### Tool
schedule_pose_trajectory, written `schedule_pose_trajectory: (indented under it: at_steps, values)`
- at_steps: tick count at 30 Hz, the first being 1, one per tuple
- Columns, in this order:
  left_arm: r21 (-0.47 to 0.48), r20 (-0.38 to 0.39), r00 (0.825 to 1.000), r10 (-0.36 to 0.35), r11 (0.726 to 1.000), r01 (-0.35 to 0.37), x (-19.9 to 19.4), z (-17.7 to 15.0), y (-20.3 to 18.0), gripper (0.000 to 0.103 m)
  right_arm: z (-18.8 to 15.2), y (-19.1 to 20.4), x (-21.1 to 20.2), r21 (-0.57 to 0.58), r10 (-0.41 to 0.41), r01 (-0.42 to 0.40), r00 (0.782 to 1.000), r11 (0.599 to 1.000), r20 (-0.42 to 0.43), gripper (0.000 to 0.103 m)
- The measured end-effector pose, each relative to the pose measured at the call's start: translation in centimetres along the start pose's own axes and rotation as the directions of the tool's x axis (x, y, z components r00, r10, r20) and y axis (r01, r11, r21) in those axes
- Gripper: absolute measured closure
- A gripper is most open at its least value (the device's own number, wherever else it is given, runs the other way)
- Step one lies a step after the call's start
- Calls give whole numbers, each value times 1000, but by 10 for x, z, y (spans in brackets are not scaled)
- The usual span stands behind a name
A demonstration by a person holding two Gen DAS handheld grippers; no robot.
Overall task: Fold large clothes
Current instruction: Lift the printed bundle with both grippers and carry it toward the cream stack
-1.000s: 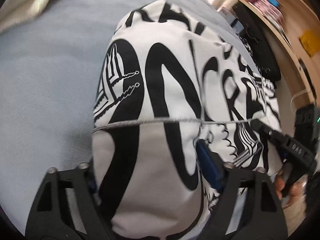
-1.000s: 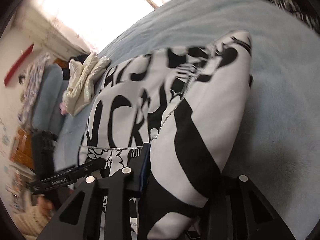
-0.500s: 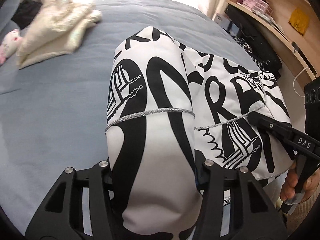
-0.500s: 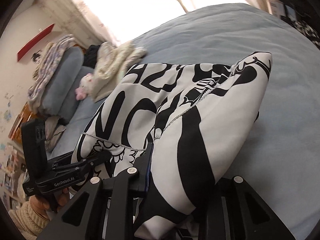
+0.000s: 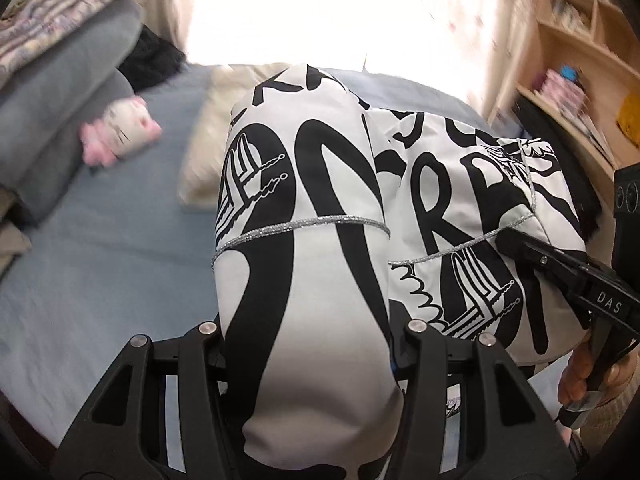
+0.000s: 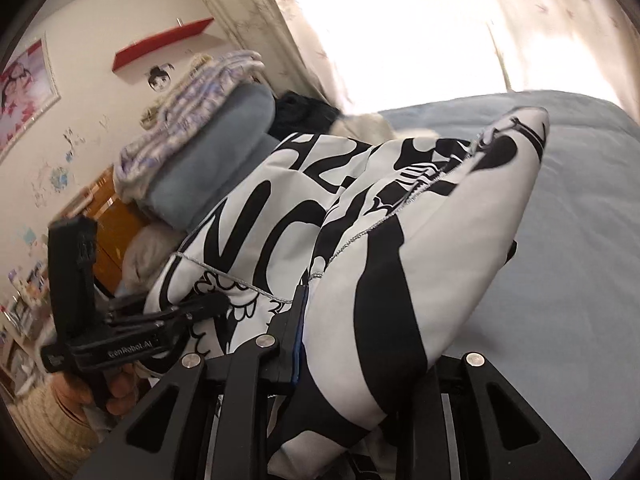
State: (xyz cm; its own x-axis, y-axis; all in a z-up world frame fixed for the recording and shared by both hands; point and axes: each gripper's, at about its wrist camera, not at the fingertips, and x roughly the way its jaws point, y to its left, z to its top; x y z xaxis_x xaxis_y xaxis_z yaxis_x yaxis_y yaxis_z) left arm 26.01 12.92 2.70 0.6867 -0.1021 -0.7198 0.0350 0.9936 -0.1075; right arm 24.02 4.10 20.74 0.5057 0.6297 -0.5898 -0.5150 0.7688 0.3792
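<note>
A large white garment with bold black lettering (image 5: 316,240) hangs lifted above the blue bed (image 5: 104,280). My left gripper (image 5: 310,344) is shut on one bunched end of it, cloth filling the space between the fingers. My right gripper (image 6: 360,364) is shut on the other end of the same garment (image 6: 400,264). The right gripper also shows at the right of the left wrist view (image 5: 560,272), and the left gripper at the left of the right wrist view (image 6: 132,336). The fingertips are hidden by cloth.
A cream garment (image 5: 208,152) lies on the bed behind the lifted one. A pink and white plush toy (image 5: 120,132) and grey pillows (image 5: 60,112) with folded blankets sit at the left. Wooden shelves (image 5: 580,72) stand at the right. A bright window is ahead.
Both grippers have risen and tilted up with the garment, so the views now face the window and headboard end instead of looking down on the bed.
</note>
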Motion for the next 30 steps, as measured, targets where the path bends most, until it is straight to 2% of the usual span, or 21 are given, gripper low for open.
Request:
schedule_pose_trajectory:
  at_steps: [3, 8, 11, 13, 16, 18, 20, 22, 23, 25, 30]
  values:
    - [-1, 67, 998, 22, 1000, -22, 7, 50, 42, 56, 50, 22, 39, -31, 9, -8, 999, 999, 38, 82]
    - [13, 153, 988, 24, 1000, -26, 41, 147, 103, 56, 140, 31, 107, -32, 10, -7, 994, 999, 110, 82]
    - [12, 164, 986, 20, 1000, -23, 76, 202, 131, 56, 181, 24, 153, -10, 13, -12, 991, 1000, 136, 82]
    - [19, 157, 988, 10, 1000, -13, 114, 238, 144, 56, 202, 6, 187, 29, 13, -18, 989, 999, 147, 82]
    - [-6, 80, 996, -29, 1000, 29, 178, 276, 174, 55, 212, -30, 238, 93, -5, -6, 992, 996, 125, 82]
    - [-20, 2, 999, -38, 999, 38, 222, 283, 188, 55, 213, -67, 289, 164, -26, 14, 997, 986, 69, 82]
    - [-43, -76, 996, -43, 998, 40, 270, 276, 196, 49, 195, -97, 325, 218, -66, 64, 998, 974, 2, 80]
    - [-123, -113, 993, -28, 992, 14, 311, 265, 211, 25, 181, -118, 349, 264, -73, 77, 997, 962, -28, 72]
    - [-167, -114, 993, -33, 986, 13, 322, 262, 216, 22, 176, -128, 357, 290, -63, 70, 997, 954, -35, 65]
    - [-217, -106, 993, -42, 976, 18, 332, 260, 223, 17, 175, -130, 370, 284, -61, 71, 997, 956, -41, 62]
    - [-156, -86, 996, 3, 988, -16, 323, 262, 211, 17, 187, -125, 378, 243, -93, 116, 990, 963, -104, 55]
